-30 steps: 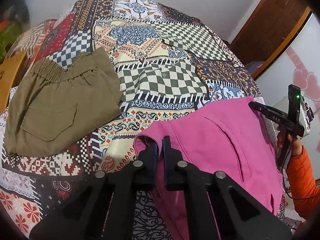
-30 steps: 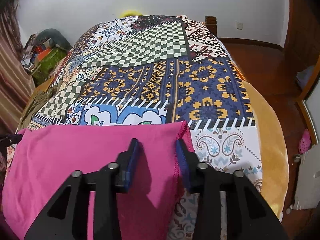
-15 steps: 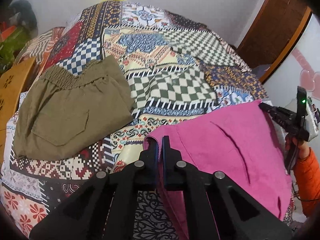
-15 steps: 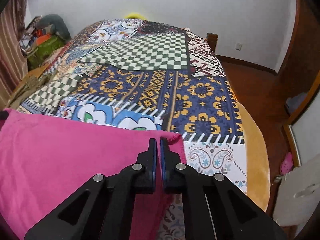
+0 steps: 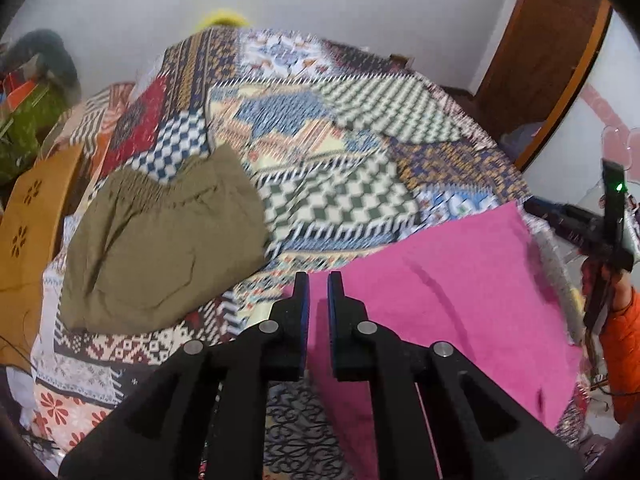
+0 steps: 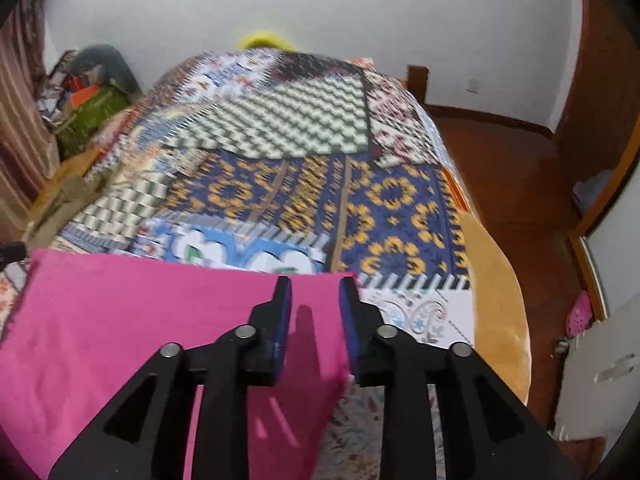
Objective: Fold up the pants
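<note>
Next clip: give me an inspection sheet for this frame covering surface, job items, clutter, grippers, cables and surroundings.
Surface: patchwork bedspread covering a bed.
Job's things: pink pants lying flat at the near edge; olive pants folded, apart on the left.
Clutter: piled items beside the bed by the wall.
Grippers: left gripper and right gripper both opening over the pink cloth, pads not pressing on it.
Cables: thin dark cable near the orange sleeve.
Surroundings: white wall, wooden door, wooden floor.
</note>
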The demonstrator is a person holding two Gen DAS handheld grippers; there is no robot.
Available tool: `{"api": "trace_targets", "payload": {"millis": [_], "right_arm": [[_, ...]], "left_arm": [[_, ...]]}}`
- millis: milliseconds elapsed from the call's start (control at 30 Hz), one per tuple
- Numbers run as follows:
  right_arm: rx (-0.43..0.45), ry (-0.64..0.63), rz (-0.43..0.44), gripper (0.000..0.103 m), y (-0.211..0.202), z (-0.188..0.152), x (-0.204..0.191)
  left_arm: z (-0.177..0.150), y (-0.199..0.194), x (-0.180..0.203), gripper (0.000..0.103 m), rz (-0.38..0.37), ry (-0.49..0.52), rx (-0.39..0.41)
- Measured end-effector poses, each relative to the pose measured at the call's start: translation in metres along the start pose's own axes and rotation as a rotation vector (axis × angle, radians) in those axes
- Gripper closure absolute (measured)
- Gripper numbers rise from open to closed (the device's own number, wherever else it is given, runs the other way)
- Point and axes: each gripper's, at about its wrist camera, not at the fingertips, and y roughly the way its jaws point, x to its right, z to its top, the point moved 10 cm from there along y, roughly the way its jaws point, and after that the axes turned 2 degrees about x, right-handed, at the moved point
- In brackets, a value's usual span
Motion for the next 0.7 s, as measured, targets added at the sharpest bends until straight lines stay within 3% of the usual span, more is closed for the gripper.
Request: {"api": "trace_targets", "payload": {"millis": [133, 333, 433, 700], "right_arm": [[-0.017, -0.055, 0.07, 0.078, 0.003, -0.002, -0.033], [-0.103, -0.089, 0.103, 0.078, 0.027, -0.025, -0.053], [-0.13, -0.083, 0.104, 0.078, 0.033, -0.036, -0.051], [-0.139, -0.022, 0.082, 0.078, 0.022, -0.05, -0.023]], "left_arm": [[0.006, 0.006, 0.021, 0.08, -0.041, 0.008, 0.003], [-0.013, 0.04, 0.034, 0.08, -0.039, 0.027, -0.08], [-0.027, 0.053, 0.026, 0.08, 0.002, 0.037, -0.112], [-0.039, 0.046, 0.011, 0.076, 0.01, 0.046, -0.109]]}}
